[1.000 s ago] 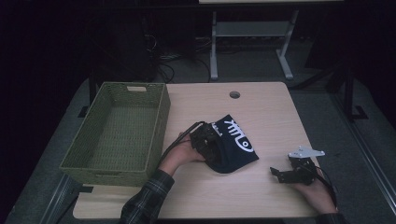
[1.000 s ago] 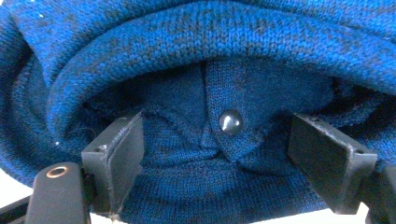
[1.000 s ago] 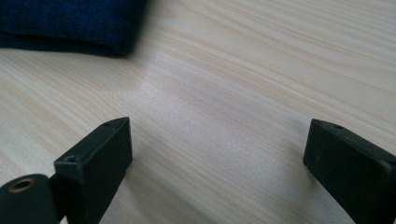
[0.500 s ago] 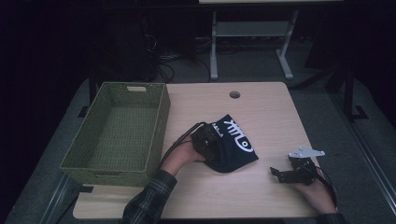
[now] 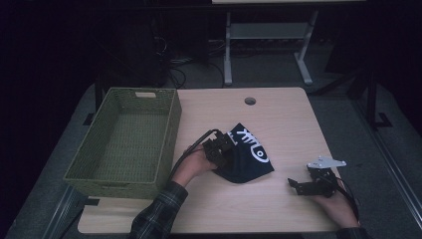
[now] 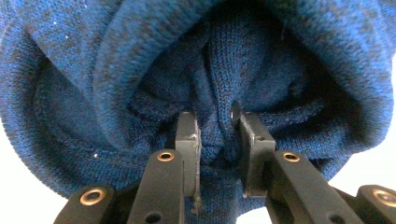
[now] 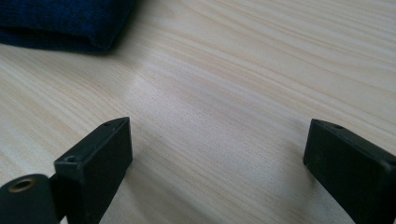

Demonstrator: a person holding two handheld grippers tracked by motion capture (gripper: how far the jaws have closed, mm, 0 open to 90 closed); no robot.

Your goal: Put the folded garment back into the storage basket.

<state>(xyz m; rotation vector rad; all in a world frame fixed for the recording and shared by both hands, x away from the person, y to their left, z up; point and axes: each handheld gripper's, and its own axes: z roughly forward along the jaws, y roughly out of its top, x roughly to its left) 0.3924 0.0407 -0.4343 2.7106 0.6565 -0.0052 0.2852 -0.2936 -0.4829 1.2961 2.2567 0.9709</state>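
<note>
A dark blue knit cloth (image 5: pixel 249 162) with a white fishbone print lies bunched at the middle of the wooden table (image 5: pixel 283 119). My left gripper (image 5: pixel 225 151) sits at the cloth's left edge, held by a hand in a plaid sleeve. Its jaws have just been closing, and in the left gripper view the left gripper (image 6: pixel 215 122) pinches a fold of the blue knit (image 6: pixel 140 56) between its pads. My right gripper (image 5: pixel 294 184) rests low on the table at the right, apart from the cloth. In its own view the right gripper (image 7: pixel 217 140) stands wide open over bare wood, the cloth's edge (image 7: pixel 60 23) at top left.
A green woven basket (image 5: pixel 171 124) stands empty along the table's left side, close to the left hand. A round cable hole (image 5: pixel 250 101) sits near the table's far edge. A metal stand (image 5: pixel 263 35) and cables are on the dark floor behind.
The left gripper's jaws have drawn together on the cloth's edge. Both hands and the cloth have kept their places.
</note>
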